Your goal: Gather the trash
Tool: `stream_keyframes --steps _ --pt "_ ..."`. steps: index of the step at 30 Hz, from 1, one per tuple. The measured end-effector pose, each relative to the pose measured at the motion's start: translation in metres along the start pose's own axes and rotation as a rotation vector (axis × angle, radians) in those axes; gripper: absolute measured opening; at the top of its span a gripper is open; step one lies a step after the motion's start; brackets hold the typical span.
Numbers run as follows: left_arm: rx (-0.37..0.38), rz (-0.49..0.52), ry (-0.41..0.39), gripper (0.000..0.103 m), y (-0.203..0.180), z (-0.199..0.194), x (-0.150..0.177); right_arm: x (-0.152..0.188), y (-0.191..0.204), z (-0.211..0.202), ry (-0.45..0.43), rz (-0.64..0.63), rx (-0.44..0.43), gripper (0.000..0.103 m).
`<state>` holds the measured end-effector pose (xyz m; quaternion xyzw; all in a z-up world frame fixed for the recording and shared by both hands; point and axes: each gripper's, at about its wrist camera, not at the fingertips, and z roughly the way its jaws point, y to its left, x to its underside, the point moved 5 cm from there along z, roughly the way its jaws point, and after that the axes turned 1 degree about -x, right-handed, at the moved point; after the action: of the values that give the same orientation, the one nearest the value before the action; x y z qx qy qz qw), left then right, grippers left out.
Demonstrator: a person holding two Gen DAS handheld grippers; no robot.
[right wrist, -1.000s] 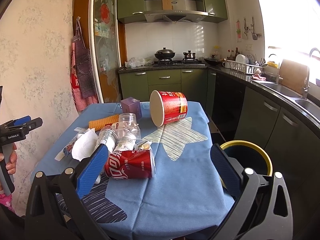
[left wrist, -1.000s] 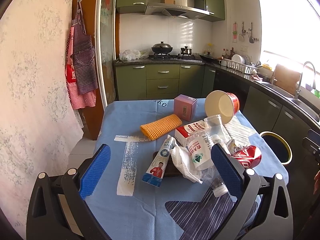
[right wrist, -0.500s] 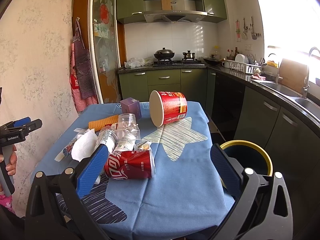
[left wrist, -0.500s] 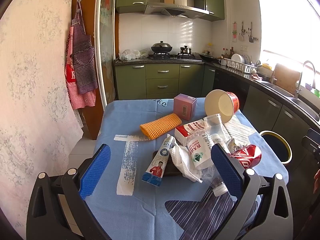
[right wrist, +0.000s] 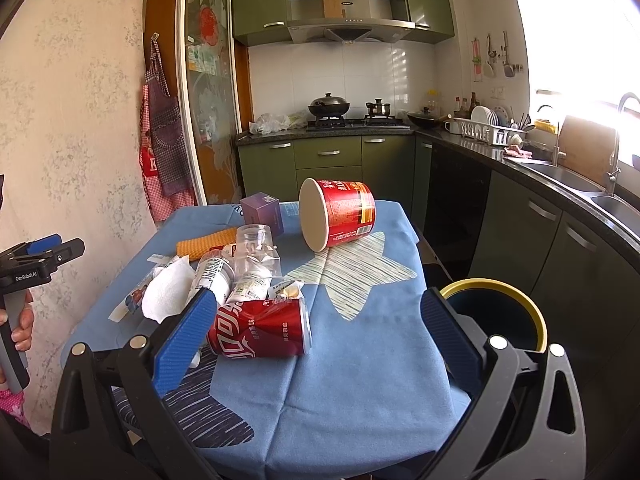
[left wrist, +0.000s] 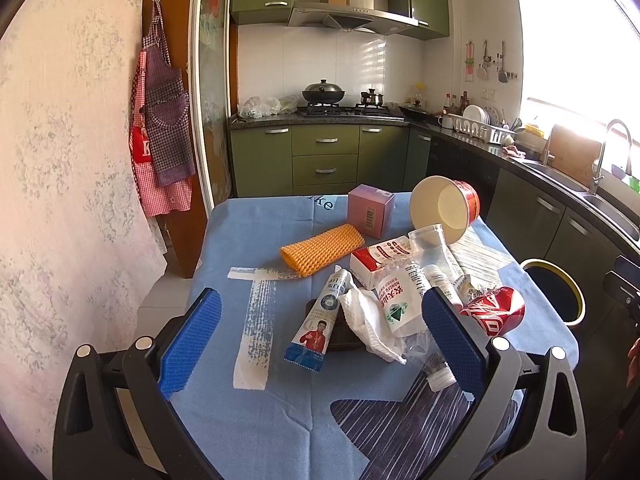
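A: Right wrist view: right claw (right wrist: 316,336) spread wide, holding nothing, hovering over near edge of table (right wrist: 360,380). Crushed cola can (right wrist: 260,332) lies on its side just past the left pad, apart from it. Bin (right wrist: 496,312) w/ yellow rim sits on the floor beside the table's right edge, mouth open.

B: Left side?

A: Left claw (left wrist: 320,340) also spread, empty, above the near table edge. Trash pile dead ahead: toothpaste tube (left wrist: 320,320), white tissue (left wrist: 368,320), squashed water bottle (left wrist: 400,304) all overlapping. Behind them: red-white carton (left wrist: 376,260), clear cup (left wrist: 430,240), orange cloth (left wrist: 322,248), pink box (left wrist: 370,214), noodle tub (left wrist: 444,208) tipped on its side.

B: Risks?

A: Few, imo.
1. Can is round + on its side. Pad nudge before closing = it rolls, maybe toward the table's edge.
2. Pile is tangled. Pinch the tissue and it prob drags the bottle or tube along, drops mid-carry.
3. Bottle is crushed thin plastic, likely to squirt out of the pads if gripped off-centre.
4. Blue cloth on table looks loose, a low pad could snag it and shift everything.
5. Bin is below table level; release too early = miss onto the floor.

B: First pick?

A: Can, w/ right claw. Nearest to it and to the bin.
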<state>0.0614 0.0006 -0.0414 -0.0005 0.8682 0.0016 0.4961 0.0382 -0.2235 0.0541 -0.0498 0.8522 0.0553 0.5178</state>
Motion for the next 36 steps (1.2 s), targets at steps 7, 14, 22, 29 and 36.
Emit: stream_keyframes --steps 7,14,22,29,36 --pt "0.001 -0.001 -0.001 0.099 0.0 0.0 0.0 0.0 0.0 0.0 0.0 0.001 -0.001 0.097" --pt "0.0 0.0 -0.001 0.099 0.0 0.0 -0.001 0.0 0.0 0.0 0.0 0.0 0.0 0.097" --pt "0.0 0.0 0.002 0.099 0.0 0.0 -0.001 0.0 0.0 0.001 0.002 0.001 0.0 0.097" --pt "-0.006 0.007 0.013 0.099 0.003 0.01 0.0 0.003 -0.002 0.009 0.013 -0.002 0.007 0.097" --pt "-0.012 -0.045 0.057 0.099 0.019 0.057 -0.02 -0.008 -0.011 0.033 0.023 -0.005 0.036 0.097"
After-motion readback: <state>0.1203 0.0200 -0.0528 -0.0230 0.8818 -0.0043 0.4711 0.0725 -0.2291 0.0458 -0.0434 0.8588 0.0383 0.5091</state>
